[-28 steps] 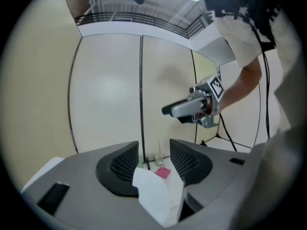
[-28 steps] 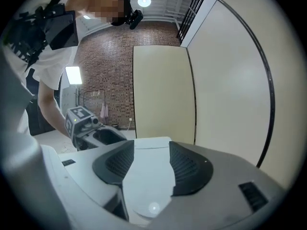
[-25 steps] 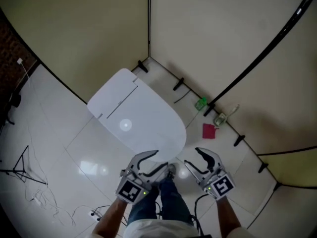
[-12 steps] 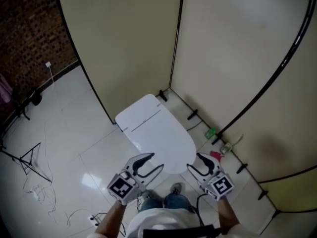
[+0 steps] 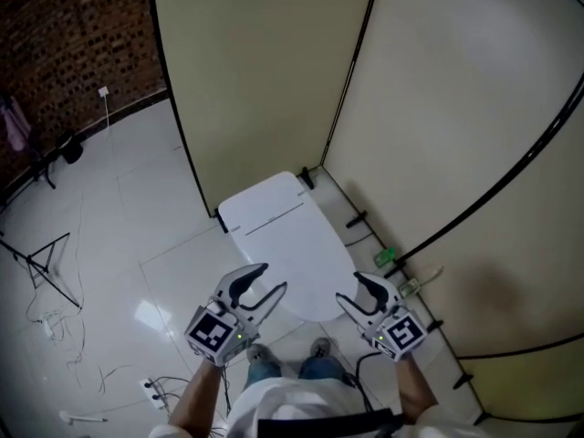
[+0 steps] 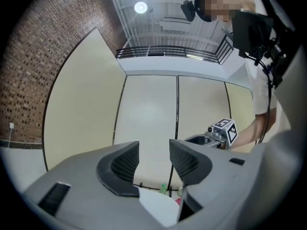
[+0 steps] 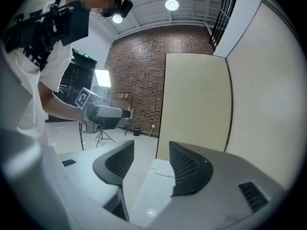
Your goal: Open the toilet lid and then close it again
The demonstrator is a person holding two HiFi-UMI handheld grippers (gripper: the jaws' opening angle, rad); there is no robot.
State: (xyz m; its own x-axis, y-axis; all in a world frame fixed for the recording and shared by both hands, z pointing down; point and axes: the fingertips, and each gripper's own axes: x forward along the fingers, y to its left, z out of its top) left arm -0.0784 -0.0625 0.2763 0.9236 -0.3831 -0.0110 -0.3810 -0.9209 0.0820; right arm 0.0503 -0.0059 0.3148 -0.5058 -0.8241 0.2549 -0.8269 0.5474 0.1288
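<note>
White glossy oval toilet lid (image 5: 287, 235): down, shut. Left gripper (image 5: 272, 279), right gripper (image 5: 350, 290): flanking near edge, above it, fingers moderately parted, empty; probably staged for lifting.

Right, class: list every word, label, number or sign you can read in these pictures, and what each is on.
No readable text anywhere.
Marker cubes on the left gripper and right gripper: square patterns only, no letters.
Green bottle by the wall: label, if any, too small to read.
</note>
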